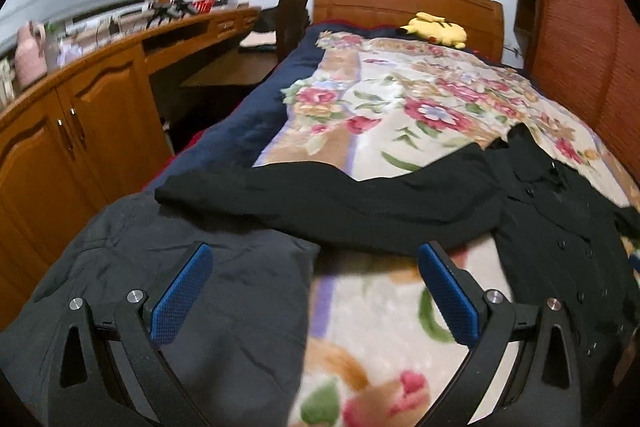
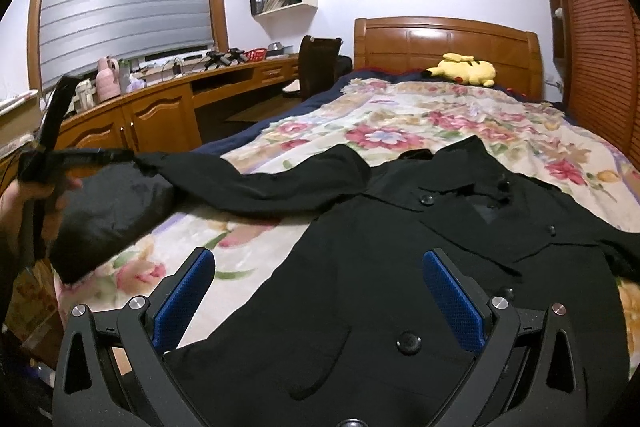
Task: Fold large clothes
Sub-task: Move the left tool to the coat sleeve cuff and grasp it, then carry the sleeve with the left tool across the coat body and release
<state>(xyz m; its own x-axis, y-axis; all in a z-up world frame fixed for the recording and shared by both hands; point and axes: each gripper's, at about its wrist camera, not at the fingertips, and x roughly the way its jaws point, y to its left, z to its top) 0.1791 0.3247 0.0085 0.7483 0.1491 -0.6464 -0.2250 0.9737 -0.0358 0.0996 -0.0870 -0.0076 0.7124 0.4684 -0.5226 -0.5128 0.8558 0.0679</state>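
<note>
A black buttoned coat [image 2: 360, 247] lies spread front-up on the floral blanket [image 2: 400, 131], collar toward the headboard. Its left sleeve [image 2: 256, 183] stretches out to the bed's left edge; it also shows in the left wrist view [image 1: 320, 199]. My left gripper [image 1: 316, 267] is open and empty, hovering above a dark grey garment [image 1: 180, 307] and the blanket, just short of the sleeve. It also shows in the right wrist view [image 2: 48, 155] at the far left, near the sleeve's cuff. My right gripper [image 2: 320, 275] is open and empty above the coat's lower front.
A yellow plush toy [image 2: 464, 69] lies by the wooden headboard [image 2: 444, 43]. A wooden desk and cabinets [image 2: 160, 111] run along the left wall, with a chair [image 2: 316, 67] beside the bed. Slatted wardrobe doors [image 2: 596, 39] stand on the right.
</note>
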